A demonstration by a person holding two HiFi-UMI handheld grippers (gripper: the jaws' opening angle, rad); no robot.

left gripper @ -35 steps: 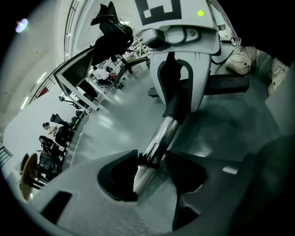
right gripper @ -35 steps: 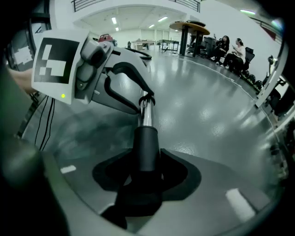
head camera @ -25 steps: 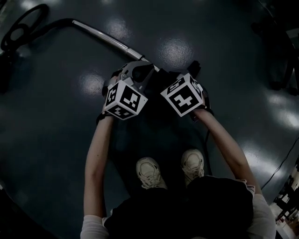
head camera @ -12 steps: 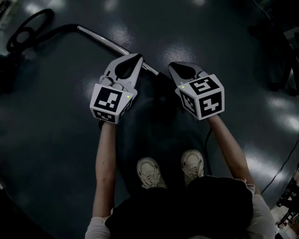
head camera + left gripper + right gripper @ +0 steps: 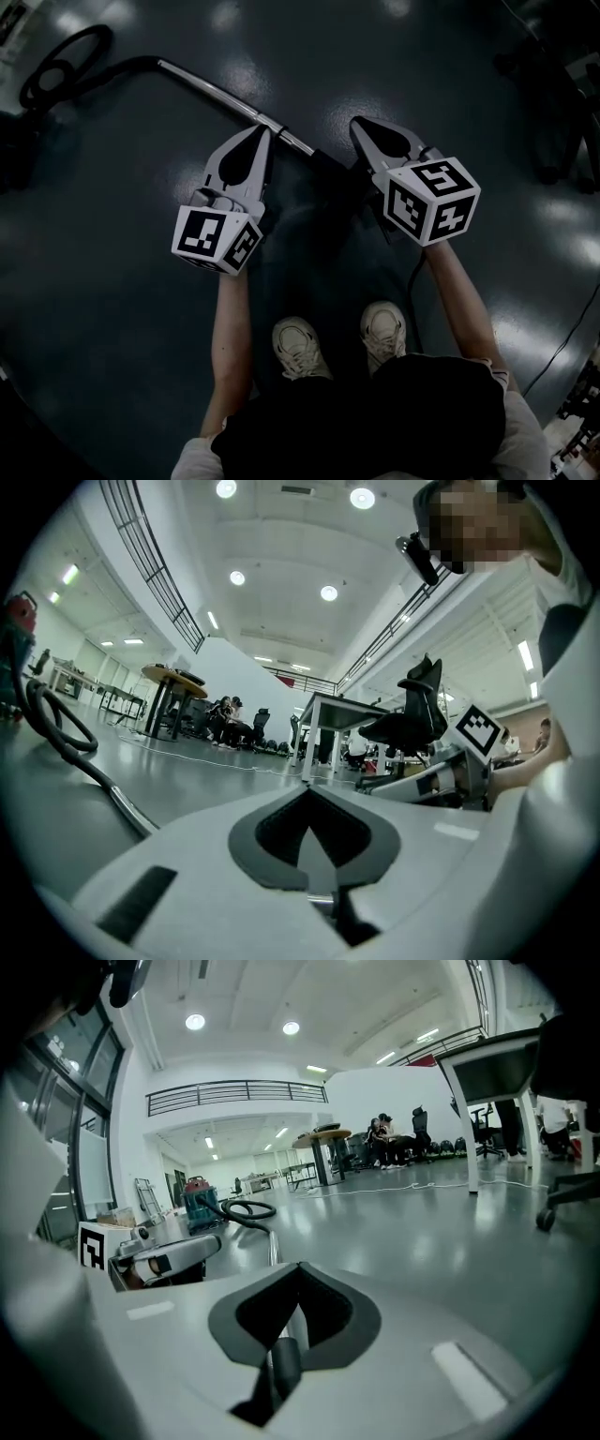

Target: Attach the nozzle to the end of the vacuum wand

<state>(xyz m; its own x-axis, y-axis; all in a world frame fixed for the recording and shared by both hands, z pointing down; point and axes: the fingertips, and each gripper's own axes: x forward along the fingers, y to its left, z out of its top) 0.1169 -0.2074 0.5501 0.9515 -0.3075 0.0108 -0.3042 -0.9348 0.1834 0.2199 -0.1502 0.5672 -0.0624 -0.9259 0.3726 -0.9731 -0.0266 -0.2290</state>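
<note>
The chrome vacuum wand (image 5: 220, 94) lies on the dark floor and runs from the black hose (image 5: 58, 66) towards me. At its near end a dark nozzle (image 5: 334, 167) continues its line, hard to make out in the shadow. In the right gripper view the dark nozzle tube (image 5: 284, 1365) shows through the jaw opening, in line with the wand (image 5: 274, 1241). My left gripper (image 5: 262, 132) hangs shut and empty above the wand's near end. My right gripper (image 5: 360, 124) is shut and empty to the right of the nozzle. Neither touches anything.
A red and teal vacuum cleaner (image 5: 196, 1200) stands at the far end of the hose (image 5: 247, 1210). An office chair (image 5: 409, 721) and a desk (image 5: 330, 712) stand further off, with people seated at the back. My shoes (image 5: 298, 345) are just below the grippers. A cable (image 5: 562, 339) crosses the floor at the right.
Both grippers have lifted off the wand's end and the nozzle and moved apart. They have turned so their jaws point forward, and the right gripper's jaws have closed.
</note>
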